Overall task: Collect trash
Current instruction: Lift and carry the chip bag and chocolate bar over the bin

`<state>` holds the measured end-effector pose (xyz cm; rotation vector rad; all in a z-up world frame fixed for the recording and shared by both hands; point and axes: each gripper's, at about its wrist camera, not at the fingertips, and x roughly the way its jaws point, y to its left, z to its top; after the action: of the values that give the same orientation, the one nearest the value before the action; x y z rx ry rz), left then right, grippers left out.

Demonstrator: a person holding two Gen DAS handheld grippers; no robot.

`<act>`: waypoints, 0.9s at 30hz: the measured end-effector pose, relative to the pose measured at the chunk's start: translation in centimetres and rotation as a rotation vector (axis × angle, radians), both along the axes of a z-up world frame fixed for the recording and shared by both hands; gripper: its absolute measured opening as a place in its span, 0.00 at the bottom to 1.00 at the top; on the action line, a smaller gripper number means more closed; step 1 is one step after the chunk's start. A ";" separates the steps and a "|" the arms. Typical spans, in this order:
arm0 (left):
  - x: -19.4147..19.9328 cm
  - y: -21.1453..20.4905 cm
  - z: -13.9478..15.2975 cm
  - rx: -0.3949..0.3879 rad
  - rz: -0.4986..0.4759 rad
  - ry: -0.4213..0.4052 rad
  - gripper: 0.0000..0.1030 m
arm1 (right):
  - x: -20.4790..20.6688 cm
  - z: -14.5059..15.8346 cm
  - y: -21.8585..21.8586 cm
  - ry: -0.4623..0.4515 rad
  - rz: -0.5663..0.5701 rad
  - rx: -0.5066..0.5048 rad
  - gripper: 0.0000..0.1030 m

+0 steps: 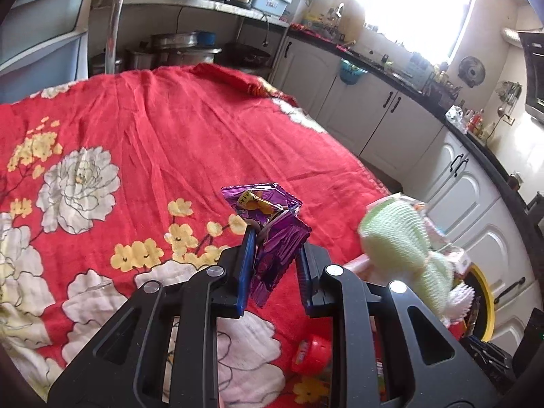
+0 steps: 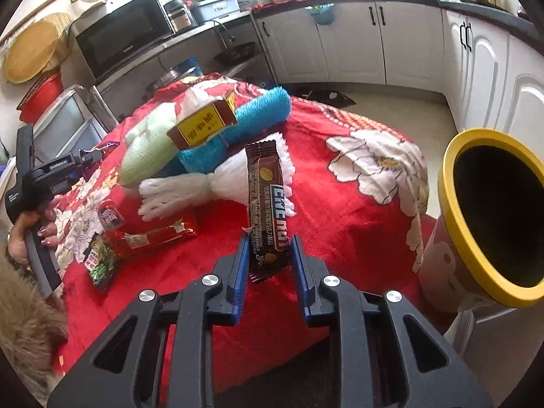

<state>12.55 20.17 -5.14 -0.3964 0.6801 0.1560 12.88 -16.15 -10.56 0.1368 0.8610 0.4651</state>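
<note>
From the left wrist, the left gripper clamps a crumpled purple wrapper above the red floral cloth (its print too creased to read); only here does a microwave badge show, illegible. From the right wrist, the right gripper pinches a brown snack bar wrapper lettered "EME-nut" upright, near the cloth's right edge beside the yellow-rimmed bin; a yellow-labelled box sits on a blue towel.

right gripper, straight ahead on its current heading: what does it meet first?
Judging by the right wrist view, the right gripper, shut on the brown snack bar wrapper, points at the white yarn tassel lying on the red floral cloth; likely first contact, with the blue towel behind. Depth is uncertain.
</note>
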 end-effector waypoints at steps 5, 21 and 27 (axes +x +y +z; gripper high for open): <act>-0.7 -1.0 2.3 -0.007 -0.017 -0.051 0.16 | -0.6 1.5 -0.8 -0.037 -0.004 0.015 0.22; -0.2 -8.5 8.1 0.009 -0.190 -0.182 0.16 | -1.7 6.6 -5.2 -0.164 -0.097 0.035 0.22; 1.0 -12.0 8.6 0.015 -0.276 -0.194 0.16 | -1.6 7.5 -7.7 -0.191 -0.161 0.036 0.22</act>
<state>13.57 8.16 3.42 -0.2953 0.5358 -0.1381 11.26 -23.86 -3.03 0.1907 0.6490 0.3367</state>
